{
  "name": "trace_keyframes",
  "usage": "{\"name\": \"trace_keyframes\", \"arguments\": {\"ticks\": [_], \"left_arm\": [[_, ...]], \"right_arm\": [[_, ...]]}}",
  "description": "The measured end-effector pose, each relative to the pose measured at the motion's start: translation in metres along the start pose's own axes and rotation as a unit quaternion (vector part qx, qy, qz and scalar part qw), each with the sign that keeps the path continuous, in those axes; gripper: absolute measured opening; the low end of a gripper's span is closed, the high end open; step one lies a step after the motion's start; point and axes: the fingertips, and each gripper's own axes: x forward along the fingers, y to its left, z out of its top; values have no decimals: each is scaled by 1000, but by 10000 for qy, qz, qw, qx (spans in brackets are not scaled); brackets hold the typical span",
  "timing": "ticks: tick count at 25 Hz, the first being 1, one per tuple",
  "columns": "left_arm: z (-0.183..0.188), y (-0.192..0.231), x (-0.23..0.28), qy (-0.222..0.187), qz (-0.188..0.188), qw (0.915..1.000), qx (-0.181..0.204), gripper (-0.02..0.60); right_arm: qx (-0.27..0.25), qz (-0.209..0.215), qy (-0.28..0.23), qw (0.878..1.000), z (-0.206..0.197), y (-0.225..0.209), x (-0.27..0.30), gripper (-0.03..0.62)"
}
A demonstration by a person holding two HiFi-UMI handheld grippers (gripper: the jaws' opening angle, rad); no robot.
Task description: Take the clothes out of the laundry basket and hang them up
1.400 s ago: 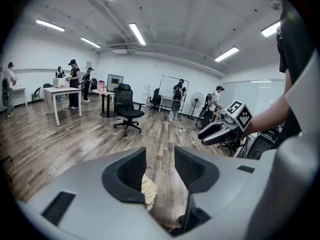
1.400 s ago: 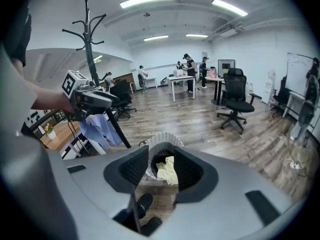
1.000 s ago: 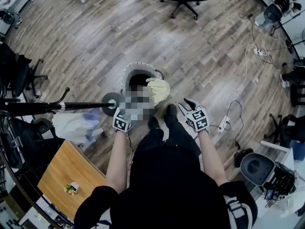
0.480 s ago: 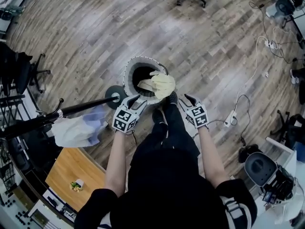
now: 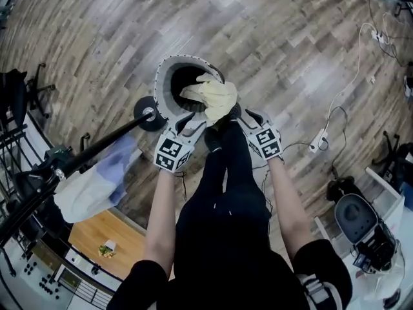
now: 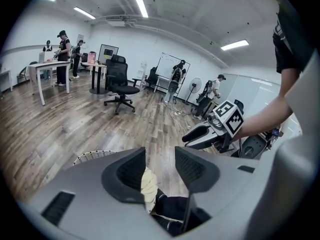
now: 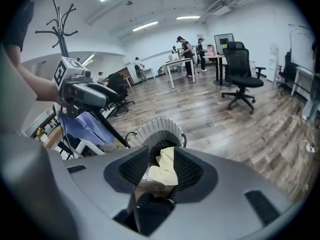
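While poised just short of the laundry basket, at the pick-up step, with nothing lifted yet. Left gripper spread and just opening a touch wider, pinching nothing. Right gripper spread too, empty. Pale yellow garment draped over the basket rim, just ahead of both grippers, untouched. Next, probably: lower onto the cloth, close on a fold, lift clear.

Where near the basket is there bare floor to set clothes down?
Bare floor beyond the basket and to its right, up to the power strip. Crowded on its left by the rack base and blue cloth, and on the near side by the left gripper and right gripper.
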Motion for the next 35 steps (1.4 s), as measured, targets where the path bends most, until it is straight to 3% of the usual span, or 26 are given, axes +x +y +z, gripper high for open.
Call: {"name": "trace_keyframes", "arguments": {"ticks": [8, 14, 22, 27, 30, 35], "left_arm": [[-49, 32, 61, 138, 56, 9991, -388, 181], [-106, 53, 95, 406, 51, 9977, -542, 181], [-163, 85, 136, 946, -109, 9950, -317, 198], [-185, 112, 161, 1093, -200, 9930, -401, 202], [-197, 132, 170, 1288, -95, 9914, -209, 207], [-232, 153, 192, 1918, 118, 9767, 959, 231]], "right_arm": [[-217, 223, 366, 9988, -48, -18, 61, 167], [-109, 276, 600, 9978, -93, -35, 104, 167], [-270, 266, 808, 9960, -129, -58, 146, 169], [-263, 313, 1078, 9933, -157, -74, 173, 173], [-466, 195, 1038, 9933, -161, -80, 190, 173], [-1257, -61, 1121, 9857, -165, -91, 209, 211]]}}
